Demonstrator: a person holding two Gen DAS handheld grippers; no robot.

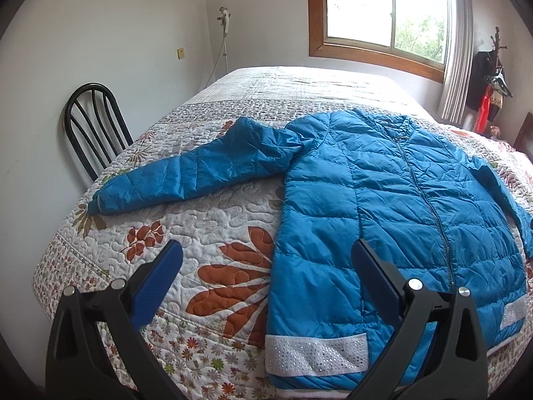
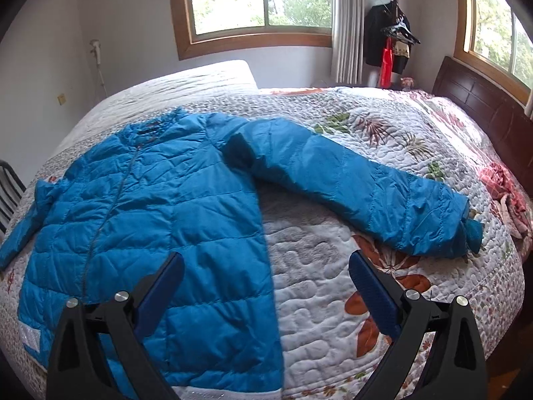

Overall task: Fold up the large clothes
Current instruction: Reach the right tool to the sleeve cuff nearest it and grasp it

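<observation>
A blue quilted puffer jacket (image 1: 383, 206) lies flat, front up and zipped, on a bed with both sleeves spread out. Its left sleeve (image 1: 186, 173) reaches toward the bed's left edge; its other sleeve (image 2: 366, 183) reaches right. A white sparkly hem band (image 1: 316, 353) runs along the bottom. My left gripper (image 1: 266, 253) is open and empty, hovering above the jacket's lower left edge. My right gripper (image 2: 266, 263) is open and empty, hovering above the jacket's lower right edge; the jacket body (image 2: 150, 206) lies to its left.
The bed carries a floral quilt (image 1: 206, 233). A black metal chair (image 1: 93, 126) stands against the bed's left side. A dark wooden headboard (image 2: 483, 106) is at the right. A coat rack with clothes (image 2: 393, 40) stands by the window. Crumpled pink fabric (image 2: 506, 193) lies at the bed's right.
</observation>
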